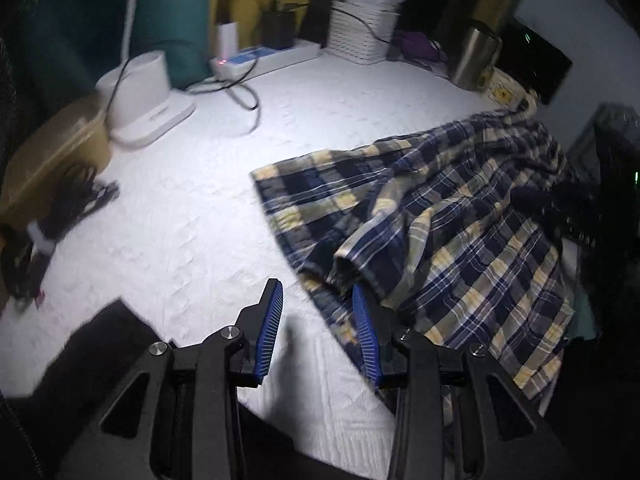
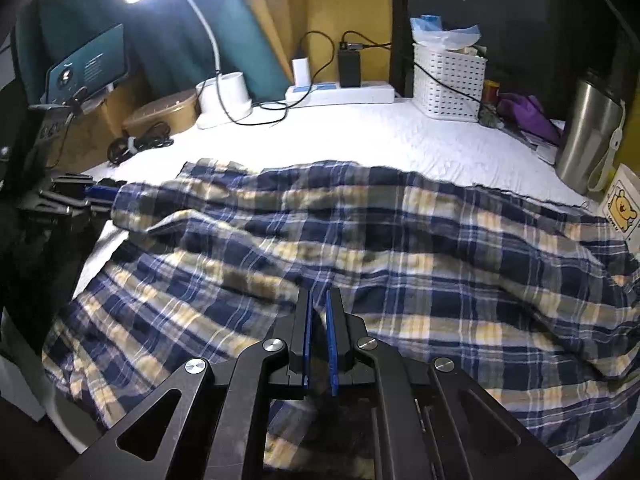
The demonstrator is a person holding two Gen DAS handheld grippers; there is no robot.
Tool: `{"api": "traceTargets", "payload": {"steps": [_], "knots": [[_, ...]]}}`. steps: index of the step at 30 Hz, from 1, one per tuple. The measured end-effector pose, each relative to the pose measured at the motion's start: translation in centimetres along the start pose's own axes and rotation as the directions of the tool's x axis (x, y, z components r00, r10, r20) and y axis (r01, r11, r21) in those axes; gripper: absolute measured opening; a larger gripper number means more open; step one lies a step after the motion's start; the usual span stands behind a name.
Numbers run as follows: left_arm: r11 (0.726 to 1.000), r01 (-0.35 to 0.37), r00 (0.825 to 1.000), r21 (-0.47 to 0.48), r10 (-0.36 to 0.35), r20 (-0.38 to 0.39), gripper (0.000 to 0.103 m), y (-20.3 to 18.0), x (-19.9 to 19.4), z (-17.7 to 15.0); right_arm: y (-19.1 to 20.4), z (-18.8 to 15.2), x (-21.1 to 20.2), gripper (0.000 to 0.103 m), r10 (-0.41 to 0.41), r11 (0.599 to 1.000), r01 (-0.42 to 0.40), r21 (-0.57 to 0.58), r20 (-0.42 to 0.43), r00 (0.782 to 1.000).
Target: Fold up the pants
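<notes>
The plaid pants (image 2: 360, 248) lie rumpled across the white quilted table (image 2: 360, 136), filling the middle and lower part of the right wrist view from the left edge to the right. In the left wrist view the same pants (image 1: 440, 216) spread over the right half of the frame, with a hem opening near the lower centre.

The right tool (image 2: 319, 300), at the bottom centre of its view, has its blue pads pressed nearly together with a ridge of plaid cloth pinched between them.

The left tool (image 1: 318, 290), at the bottom centre of its view, stands with its jaws apart; bare white table shows between them, and the right-hand pad sits just at the edge of the cloth without clamping it.

Along the top of both views stand a white basket (image 2: 448, 84), a power strip (image 2: 340, 94), a steel tumbler (image 2: 588, 140) and a white lamp base (image 2: 224, 100).
</notes>
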State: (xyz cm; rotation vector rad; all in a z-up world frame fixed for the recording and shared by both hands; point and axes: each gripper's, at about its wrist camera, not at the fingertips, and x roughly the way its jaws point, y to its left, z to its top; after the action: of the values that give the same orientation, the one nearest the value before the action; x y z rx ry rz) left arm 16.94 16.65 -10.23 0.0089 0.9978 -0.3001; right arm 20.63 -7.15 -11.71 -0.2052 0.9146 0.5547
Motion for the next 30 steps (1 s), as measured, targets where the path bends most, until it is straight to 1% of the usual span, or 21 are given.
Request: {"api": "traceTargets", "payload": {"steps": [4, 5, 7, 8, 9, 10, 11, 12, 13, 14, 18, 23, 24, 26, 28, 29, 30], "knots": [[0.996, -0.039, 0.999, 0.078, 0.039, 0.0, 0.036, -1.1, 1.4, 1.0, -0.3, 0.5, 0.3, 0.008, -0.031, 0.999, 0.031, 0.012, -0.001, 1.0], [0.994, -0.04, 0.999, 0.098, 0.04, 0.004, 0.036, -1.4, 1.6, 1.2, -0.4, 0.6, 0.4, 0.008, -0.034, 0.999, 0.034, 0.015, 0.0, 0.999], [0.989, -0.031, 0.999, 0.147, 0.03, 0.012, 0.036, -2.3, 1.7, 1.2, -0.7, 0.7, 0.3, 0.013, -0.049, 0.999, 0.049, 0.025, 0.0, 0.999], [0.986, -0.034, 0.999, 0.163, 0.031, 0.022, 0.036, -2.5, 1.7, 1.2, -0.9, 0.8, 0.3, 0.032, -0.053, 0.998, 0.053, 0.033, 0.0, 0.999], [0.983, -0.041, 0.999, 0.178, 0.036, 0.033, 0.035, -2.9, 1.7, 1.3, -1.1, 0.8, 0.4, 0.072, -0.054, 0.998, 0.054, 0.04, -0.001, 0.999], [0.981, -0.053, 0.998, 0.186, 0.046, 0.04, 0.029, -3.0, 1.9, 1.3, -1.3, 0.8, 0.5, 0.09, -0.048, 0.998, 0.047, 0.05, 0.001, 0.999], [0.979, -0.068, 0.997, 0.191, 0.059, 0.05, 0.02, -3.1, 2.1, 1.5, -1.3, 0.8, 0.5, 0.103, -0.043, 0.998, 0.042, 0.051, 0.004, 0.999], [0.978, -0.081, 0.996, 0.192, 0.072, 0.053, 0.003, -3.1, 2.3, 1.7, -1.3, 0.9, 0.6, 0.103, -0.039, 0.998, 0.039, 0.048, 0.0, 0.999], [0.979, -0.099, 0.994, 0.18, 0.09, 0.056, 0.001, -2.8, 2.6, 1.9, -1.3, 0.9, 0.6, 0.103, -0.042, 0.998, 0.042, 0.043, -0.001, 0.999], [0.979, -0.128, 0.99, 0.161, 0.117, 0.075, 0.001, -2.4, 2.5, 2.2, -1.2, 0.9, 0.8, 0.103, -0.05, 0.998, 0.05, 0.035, -0.002, 0.999], [0.979, -0.174, 0.978, 0.106, 0.158, 0.139, 0.0, -1.0, 1.6, 3.1, -0.6, 0.5, 2.0, 0.103, -0.073, 0.997, 0.073, -0.009, -0.033, 0.997], [0.968, -0.237, 0.953, 0.086, 0.214, 0.215, 0.0, -0.3, 0.5, 4.2, -0.1, -0.7, 3.3, 0.103, -0.079, 0.997, 0.077, -0.026, -0.077, 0.994], [0.968, -0.235, 0.954, 0.089, 0.212, 0.212, 0.0, -0.1, 0.5, 4.6, -0.1, -0.9, 3.4, 0.103, -0.081, 0.997, 0.079, -0.02, -0.082, 0.993], [0.958, -0.273, 0.937, 0.084, 0.245, 0.249, 0.0, 0.3, 0.6, 5.3, -0.1, -1.0, 3.3, 0.103, -0.088, 0.996, 0.087, -0.014, -0.084, 0.993], [0.961, -0.264, 0.935, 0.086, 0.233, 0.266, 0.0, 1.0, 0.9, 6.0, -0.4, -0.9, 3.2, 0.103, -0.102, 0.995, 0.102, -0.002, -0.084, 0.991], [0.96, -0.268, 0.933, 0.078, 0.239, 0.268, 0.0, 1.4, 1.2, 6.2, -0.6, -1.0, 3.2, 0.103, -0.112, 0.994, 0.113, 0.005, -0.085, 0.99], [0.961, -0.266, 0.938, 0.073, 0.241, 0.248, 0.0, 1.9, 2.0, 6.4, -0.8, -1.1, 3.3, 0.103, -0.123, 0.992, 0.125, 0.012, -0.092, 0.988]]}}
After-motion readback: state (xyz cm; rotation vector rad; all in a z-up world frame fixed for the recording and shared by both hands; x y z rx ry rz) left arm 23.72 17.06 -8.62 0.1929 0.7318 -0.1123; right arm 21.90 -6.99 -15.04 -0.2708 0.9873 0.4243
